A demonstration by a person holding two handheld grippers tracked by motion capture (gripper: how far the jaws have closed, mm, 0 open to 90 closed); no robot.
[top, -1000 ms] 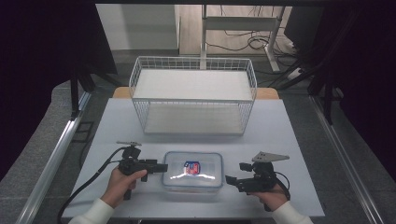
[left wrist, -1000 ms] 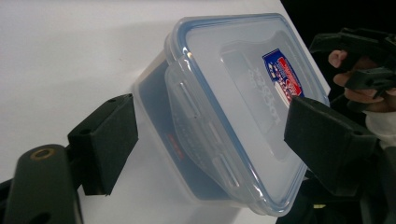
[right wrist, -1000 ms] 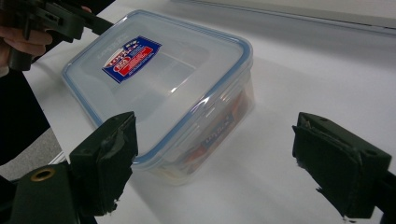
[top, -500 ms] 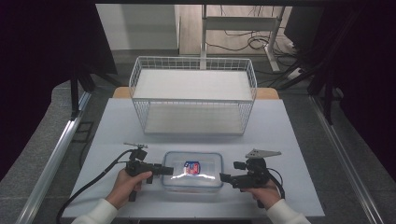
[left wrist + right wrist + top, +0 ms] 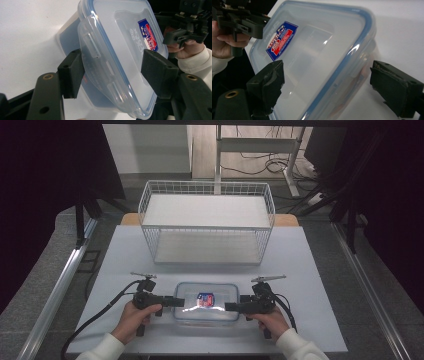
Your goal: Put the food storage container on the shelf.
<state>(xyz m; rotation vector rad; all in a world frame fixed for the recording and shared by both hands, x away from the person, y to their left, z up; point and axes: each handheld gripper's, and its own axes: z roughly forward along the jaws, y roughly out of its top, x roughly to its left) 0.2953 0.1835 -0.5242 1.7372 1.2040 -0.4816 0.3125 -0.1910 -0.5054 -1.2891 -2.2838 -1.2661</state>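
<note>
- Right, clear lidded food container [image 5: 206, 302] sits on the white table [image 5: 310, 270], between the two grippers.
- Left gripper [image 5: 113, 72] jaws apart, straddling one short end over its latch tab [image 5: 90, 45].
- Right gripper [image 5: 327, 86] jaws apart, straddling the other end; not clamped.
- Looks light, stiff and slick plastic; grip the end walls under the blue-sealed lid rim, not the flexing tabs.
- Wire basket [image 5: 207, 222] stands well beyond the fingertips; open table between.
</note>
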